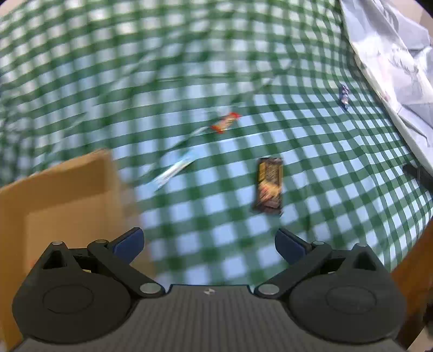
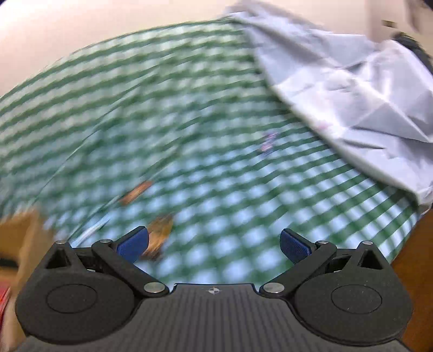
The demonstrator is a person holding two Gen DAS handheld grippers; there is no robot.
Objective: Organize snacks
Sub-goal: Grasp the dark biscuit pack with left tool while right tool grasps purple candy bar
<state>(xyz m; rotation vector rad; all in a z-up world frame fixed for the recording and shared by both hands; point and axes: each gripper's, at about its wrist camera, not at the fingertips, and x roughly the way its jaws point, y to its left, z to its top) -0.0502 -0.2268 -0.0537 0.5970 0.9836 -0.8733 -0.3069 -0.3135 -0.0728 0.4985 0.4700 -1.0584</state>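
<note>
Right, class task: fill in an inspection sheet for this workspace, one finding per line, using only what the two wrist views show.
Surface: green-and-white checked tablecloth, creased.
Job's things: dark brown-and-gold snack packet; red-orange wrapped bar; long pale blue-white wrapper; small dark blue wrapped sweet; all lying loose on the cloth. Brown cardboard box at the left.
Clutter: crumpled white printed plastic bag at the right.
Grippers: left gripper open, empty; right gripper open, empty.
Cables: nothing seen.
Surroundings: pale wall; both views motion-blurred.
</note>
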